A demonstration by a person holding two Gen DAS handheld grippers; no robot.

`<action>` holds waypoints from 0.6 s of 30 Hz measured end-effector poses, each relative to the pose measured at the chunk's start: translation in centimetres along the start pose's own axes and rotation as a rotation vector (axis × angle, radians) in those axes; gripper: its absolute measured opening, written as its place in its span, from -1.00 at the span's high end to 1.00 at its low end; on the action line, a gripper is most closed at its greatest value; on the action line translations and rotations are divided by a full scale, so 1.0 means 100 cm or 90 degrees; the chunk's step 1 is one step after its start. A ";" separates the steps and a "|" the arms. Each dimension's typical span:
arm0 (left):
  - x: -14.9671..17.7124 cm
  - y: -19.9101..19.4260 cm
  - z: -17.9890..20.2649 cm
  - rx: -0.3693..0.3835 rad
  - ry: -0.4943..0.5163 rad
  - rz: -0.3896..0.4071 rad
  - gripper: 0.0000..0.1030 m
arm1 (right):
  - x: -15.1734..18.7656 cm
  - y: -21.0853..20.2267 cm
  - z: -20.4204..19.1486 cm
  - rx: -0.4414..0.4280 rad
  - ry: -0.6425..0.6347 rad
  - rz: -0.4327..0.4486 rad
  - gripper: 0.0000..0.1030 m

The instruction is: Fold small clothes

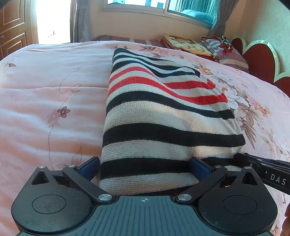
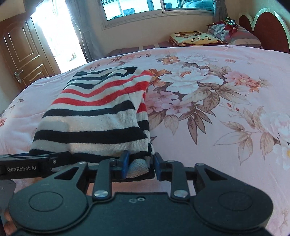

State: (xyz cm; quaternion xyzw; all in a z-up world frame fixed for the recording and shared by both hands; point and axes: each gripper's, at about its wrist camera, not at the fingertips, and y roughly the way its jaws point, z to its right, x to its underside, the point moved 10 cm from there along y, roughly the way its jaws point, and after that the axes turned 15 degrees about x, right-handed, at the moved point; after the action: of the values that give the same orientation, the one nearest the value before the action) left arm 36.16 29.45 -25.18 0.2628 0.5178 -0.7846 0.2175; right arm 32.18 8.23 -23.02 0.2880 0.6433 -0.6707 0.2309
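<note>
Pink floral bedding (image 2: 208,94) covers a bed beneath a window (image 2: 155,7). On it lies a folded striped sweater (image 1: 159,112), in black, cream and red, its long axis running from the claws toward the window wall, stripes crosswise. The left claw (image 1: 145,168) is spread wide, its blue pads either side of the near hem without squeezing it. The right claw (image 2: 140,166) pinches the hem's right corner.

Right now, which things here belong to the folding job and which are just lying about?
Job:
striped sweater
left tongs, open astride its near edge
right tongs, closed on its corner

Lying about:
folded blankets
pillow
floral bedspread underneath
</note>
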 end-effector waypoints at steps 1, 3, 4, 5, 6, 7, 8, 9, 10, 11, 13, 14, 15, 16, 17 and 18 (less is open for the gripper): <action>0.000 0.000 0.000 -0.001 -0.004 -0.001 -1.00 | 0.000 -0.001 0.000 0.003 0.002 -0.001 0.43; 0.001 -0.001 -0.001 -0.006 -0.012 -0.004 -1.00 | 0.001 -0.003 0.002 0.010 0.006 -0.008 0.28; 0.001 -0.001 -0.001 -0.010 -0.016 -0.007 -1.00 | 0.001 -0.005 0.004 0.016 0.008 -0.008 0.22; 0.002 0.000 -0.001 -0.015 -0.022 -0.011 -1.00 | 0.001 -0.006 0.006 0.021 0.010 -0.009 0.09; 0.002 0.000 -0.001 -0.020 -0.028 -0.015 -1.00 | 0.002 -0.006 0.007 0.027 0.011 -0.010 -0.04; 0.002 -0.001 -0.001 -0.024 -0.034 -0.018 -1.00 | 0.002 -0.006 0.009 0.032 0.013 -0.011 -0.09; 0.002 -0.001 -0.001 -0.027 -0.038 -0.019 -1.00 | 0.003 -0.006 0.011 0.034 0.016 -0.013 -0.15; 0.002 -0.001 -0.001 -0.030 -0.044 -0.023 -1.00 | 0.003 -0.005 0.012 0.037 0.018 -0.016 -0.20; 0.002 -0.001 -0.001 -0.031 -0.049 -0.027 -1.00 | 0.003 -0.005 0.013 0.039 0.019 -0.020 -0.23; 0.003 -0.002 -0.002 -0.032 -0.057 -0.030 -1.00 | 0.003 -0.006 0.014 0.042 0.021 -0.023 -0.28; 0.004 -0.003 -0.004 -0.029 -0.083 -0.033 -1.00 | 0.002 -0.008 0.016 0.046 0.027 -0.027 -0.37; 0.005 -0.004 -0.006 -0.030 -0.096 -0.030 -1.00 | 0.003 -0.010 0.017 0.048 0.027 -0.030 -0.51; 0.006 -0.006 -0.006 -0.036 -0.104 -0.027 -1.00 | 0.004 -0.011 0.017 0.049 0.025 -0.035 -0.73; 0.007 -0.007 -0.006 -0.046 -0.106 -0.027 -1.00 | 0.005 -0.012 0.017 0.050 0.019 -0.042 -0.83; 0.008 -0.008 -0.006 -0.059 -0.110 -0.024 -1.00 | 0.007 -0.014 0.018 0.049 0.014 -0.046 -0.89; 0.009 -0.011 -0.005 -0.071 -0.113 -0.018 -1.00 | 0.008 -0.015 0.018 0.049 0.009 -0.050 -0.90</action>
State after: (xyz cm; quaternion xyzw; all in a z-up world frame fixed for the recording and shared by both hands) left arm 34.92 30.25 -25.16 0.1727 0.5430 -0.7776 0.2659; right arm 30.41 6.57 -22.43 0.2758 0.6297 -0.7014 0.1883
